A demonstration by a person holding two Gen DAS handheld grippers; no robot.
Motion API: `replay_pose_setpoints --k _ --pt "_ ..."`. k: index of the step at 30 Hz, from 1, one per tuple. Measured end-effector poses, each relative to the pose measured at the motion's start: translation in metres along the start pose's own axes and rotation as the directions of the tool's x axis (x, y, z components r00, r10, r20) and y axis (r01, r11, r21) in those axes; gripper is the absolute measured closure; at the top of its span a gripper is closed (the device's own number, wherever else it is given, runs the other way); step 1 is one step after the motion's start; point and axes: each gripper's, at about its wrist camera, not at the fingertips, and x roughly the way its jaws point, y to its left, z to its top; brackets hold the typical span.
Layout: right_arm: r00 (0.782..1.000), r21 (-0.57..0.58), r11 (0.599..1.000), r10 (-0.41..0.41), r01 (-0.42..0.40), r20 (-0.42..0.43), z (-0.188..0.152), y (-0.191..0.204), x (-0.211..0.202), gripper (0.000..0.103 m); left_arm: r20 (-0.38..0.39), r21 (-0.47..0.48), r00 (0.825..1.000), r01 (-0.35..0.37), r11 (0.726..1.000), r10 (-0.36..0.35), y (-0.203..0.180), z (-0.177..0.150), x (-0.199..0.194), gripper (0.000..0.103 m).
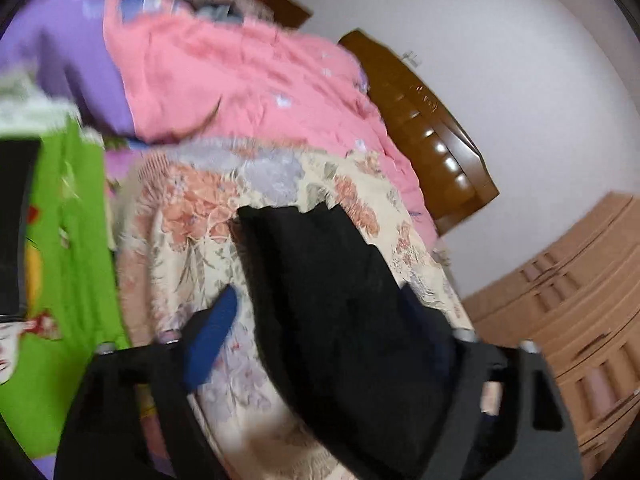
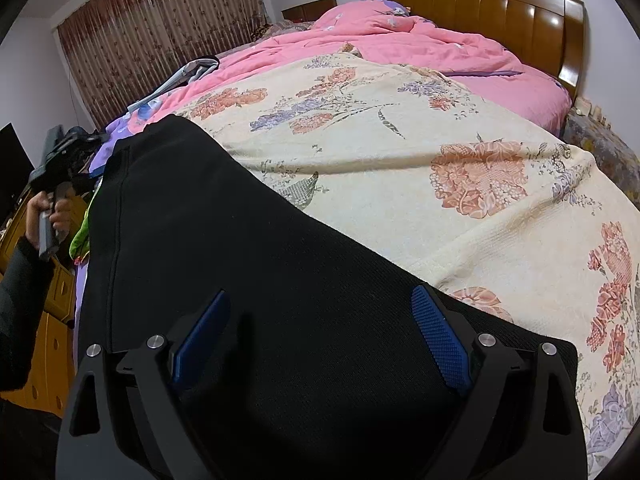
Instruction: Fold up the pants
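Black knit pants (image 2: 248, 264) lie on the cream floral blanket (image 2: 400, 168), which stretches bare toward the wooden headboard (image 2: 480, 4). Right gripper (image 2: 320, 332) hovers wide open over the pants' near edge, holding nothing. Left gripper (image 1: 320, 312): jaws spread, black cloth between them; grip undeterminable.

Open floral blanket (image 2: 400, 184) beyond pants (image 2: 224, 264); pink quilt (image 2: 400, 40) behind.

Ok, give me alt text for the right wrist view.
Black pants lie spread on a floral blanket over a bed, with the right gripper open just above them. Behind are a pink quilt and wooden headboard; far left, a hand holds the left gripper.
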Motion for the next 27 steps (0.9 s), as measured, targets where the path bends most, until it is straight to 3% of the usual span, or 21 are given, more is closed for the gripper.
replay_pose_setpoints --k 5,7,10,12,14,16,18,20,22,24,27 --pt "1.0 -0.004 1.0 -0.007 0.007 -0.002 0.0 0.001 0.001 0.014 -0.058 -0.142 0.988 0.134 0.981 -0.143 0.026 0.01 0.025 0.045" --pt "1.0 -0.005 1.0 -0.009 0.009 -0.004 0.0 0.001 0.001 0.013 -0.08 -0.188 0.982 0.153 0.97 -0.171 0.037 0.014 0.033 0.073" --pt "1.0 -0.005 1.0 -0.009 0.009 -0.004 0.0 0.001 0.001 0.013 -0.089 -0.239 0.971 0.195 0.951 -0.222 0.051 0.015 0.041 0.087" --pt "1.0 -0.005 1.0 -0.01 0.01 -0.004 0.0 0.001 0.002 0.013 -0.079 -0.245 0.967 0.217 0.945 -0.242 0.053 0.015 0.04 0.091" --pt "1.0 -0.006 1.0 -0.01 0.01 -0.004 0.0 0.001 0.001 0.013 -0.048 -0.189 0.98 0.183 0.965 -0.195 0.038 0.013 0.03 0.093" --pt "1.0 -0.007 1.0 -0.012 0.012 -0.005 0.0 0.001 0.002 0.013 0.015 -0.005 0.99 0.143 0.99 -0.143 -0.009 0.017 0.008 0.093" --pt "1.0 -0.007 1.0 -0.011 0.011 -0.006 0.0 0.0 0.002 0.013 0.074 0.136 0.988 0.127 0.983 -0.138 -0.048 0.022 -0.011 0.093" --pt "1.0 0.004 1.0 0.003 -0.003 -0.003 0.0 -0.002 0.001 0.013 0.128 0.219 0.985 0.089 0.972 -0.119 -0.071 0.032 -0.025 0.093" --pt "1.0 0.02 1.0 0.017 -0.017 0.003 0.0 -0.004 0.001 0.014 0.147 0.259 0.989 -0.01 0.966 -0.029 -0.069 0.041 -0.018 0.093" --pt "1.0 0.039 0.999 0.026 -0.026 0.009 0.001 -0.008 0.001 0.014 0.105 0.229 0.993 -0.069 0.971 0.046 -0.046 0.043 0.005 0.093" --pt "1.0 0.036 0.999 0.021 -0.022 0.006 0.002 -0.007 0.001 0.014 0.064 0.271 0.979 -0.204 0.941 0.194 -0.022 0.024 0.041 0.093"
